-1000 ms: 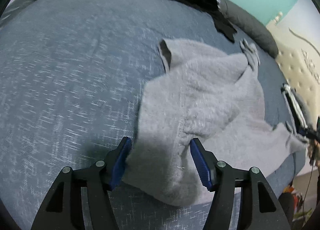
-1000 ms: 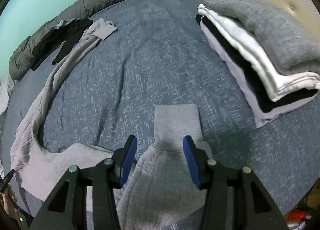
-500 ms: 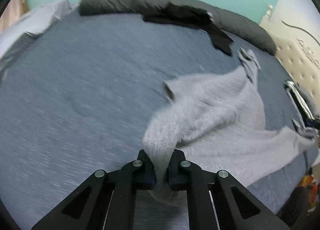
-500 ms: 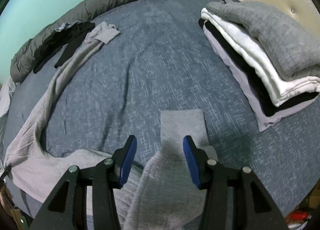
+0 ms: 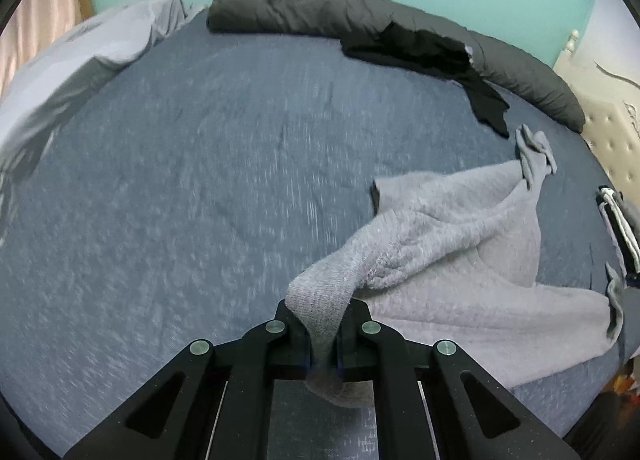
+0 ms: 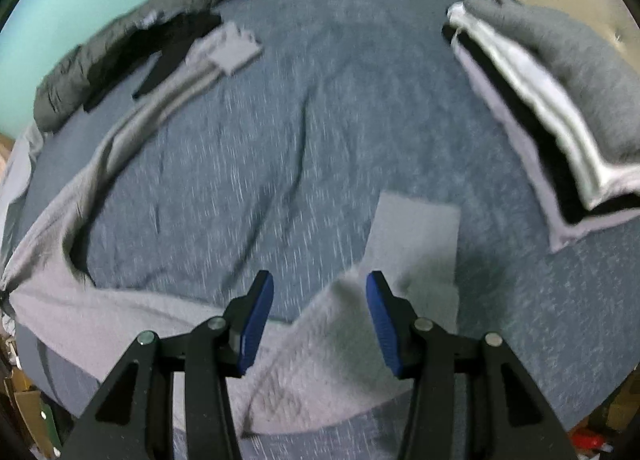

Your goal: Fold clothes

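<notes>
Now the left gripper is pinched tight on a ribbed edge of the grey sweater, and the cloth rises from the blue bedsheet in a taut ridge up to the jaws. The rest of the sweater lies spread on the sheet to the right of that grip. The right gripper hangs with its jaws spread, holding nothing; part of the sweater lies below and between its blue pads, with the flat cuff just beyond.

By my reading, the step in hand is lifting one side of the sweater to straighten it for folding. The next move calls for the right gripper to drop and close on the cloth near the cuff, so both ends can be pulled flat.

A second ago the left jaws stood open around the flat cloth; they have since closed on it and raised it.

Farther off sit a stack of folded clothes, a black garment and a dark rolled duvet along the far edge.
</notes>
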The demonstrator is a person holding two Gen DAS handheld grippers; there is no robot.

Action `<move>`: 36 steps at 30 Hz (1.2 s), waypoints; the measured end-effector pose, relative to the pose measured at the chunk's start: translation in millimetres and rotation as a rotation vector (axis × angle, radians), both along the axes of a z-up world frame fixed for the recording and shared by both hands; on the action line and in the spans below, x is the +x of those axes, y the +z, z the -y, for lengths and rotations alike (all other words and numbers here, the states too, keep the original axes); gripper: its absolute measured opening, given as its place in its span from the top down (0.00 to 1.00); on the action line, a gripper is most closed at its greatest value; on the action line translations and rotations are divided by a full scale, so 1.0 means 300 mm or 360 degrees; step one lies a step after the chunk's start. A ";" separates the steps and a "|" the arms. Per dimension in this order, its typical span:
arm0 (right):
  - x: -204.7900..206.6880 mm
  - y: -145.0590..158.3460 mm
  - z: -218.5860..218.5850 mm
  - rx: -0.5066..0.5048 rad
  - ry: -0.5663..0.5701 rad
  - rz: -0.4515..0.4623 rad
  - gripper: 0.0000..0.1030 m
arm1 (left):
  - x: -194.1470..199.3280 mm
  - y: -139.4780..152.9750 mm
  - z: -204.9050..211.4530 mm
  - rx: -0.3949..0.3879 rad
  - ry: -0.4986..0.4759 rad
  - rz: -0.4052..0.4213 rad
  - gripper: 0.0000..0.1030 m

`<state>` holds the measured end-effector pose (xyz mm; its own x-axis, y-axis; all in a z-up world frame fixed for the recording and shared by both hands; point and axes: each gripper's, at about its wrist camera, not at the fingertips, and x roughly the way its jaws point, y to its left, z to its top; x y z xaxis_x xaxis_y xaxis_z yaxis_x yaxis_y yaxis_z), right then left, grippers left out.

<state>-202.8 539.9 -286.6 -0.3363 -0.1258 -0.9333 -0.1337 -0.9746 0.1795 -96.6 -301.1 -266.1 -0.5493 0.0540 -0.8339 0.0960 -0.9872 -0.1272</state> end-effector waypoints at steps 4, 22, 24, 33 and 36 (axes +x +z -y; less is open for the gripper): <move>0.004 -0.072 -0.012 -0.0021 -0.0061 0.0101 0.42 | 0.028 -0.063 -0.004 0.0004 0.0008 0.0048 0.92; -0.071 -0.190 -0.042 0.0121 -0.0126 0.0043 0.92 | 0.039 -0.148 -0.026 -0.0045 0.0013 0.0107 0.89; -0.063 -0.099 -0.050 0.0079 -0.0123 -0.0102 0.93 | 0.042 -0.144 -0.032 -0.0048 0.0015 0.0107 0.89; -0.014 0.414 -0.109 -0.0115 -0.0066 -0.0756 0.94 | 0.067 -0.127 -0.054 -0.0027 0.0034 0.0113 0.89; 0.026 0.511 -0.165 -0.0176 -0.0087 -0.0893 0.94 | 0.082 -0.130 -0.062 -0.0019 0.0035 0.0117 0.89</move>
